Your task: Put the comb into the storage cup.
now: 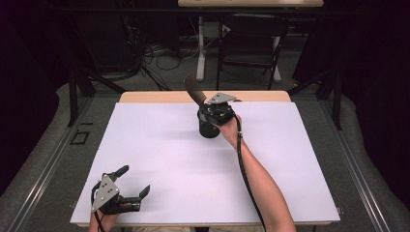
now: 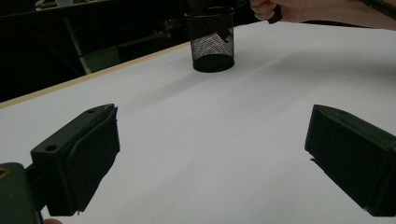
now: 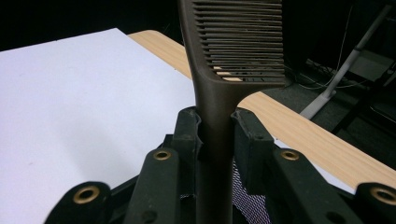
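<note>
1. Right tongs (image 1: 209, 110) clamped tight on the handle of a brown comb (image 3: 233, 60); both pads press the handle from either side in the right gripper view.
2. Comb stands roughly upright in the grip, teeth end up, tilted toward the far left in the high view (image 1: 195, 90).
3. Comb's lower end goes down into a black mesh cup (image 1: 209, 126); mesh visible just under the jaws in the right gripper view (image 3: 250, 203).
4. Mesh cup stands upright on the white desk (image 1: 159, 159), toward the far edge, a bit right of centre; also seen far off in the left gripper view (image 2: 211, 39).
5. Right hand (image 1: 231, 128) sits just beside the cup, forearm running back to the near edge.
6. Left tongs (image 1: 134, 181) wide open, nothing between the jaws, only bare desk surface there.
7. Left tongs rest low at the near left corner of the desk, well apart from cup and comb.
</note>
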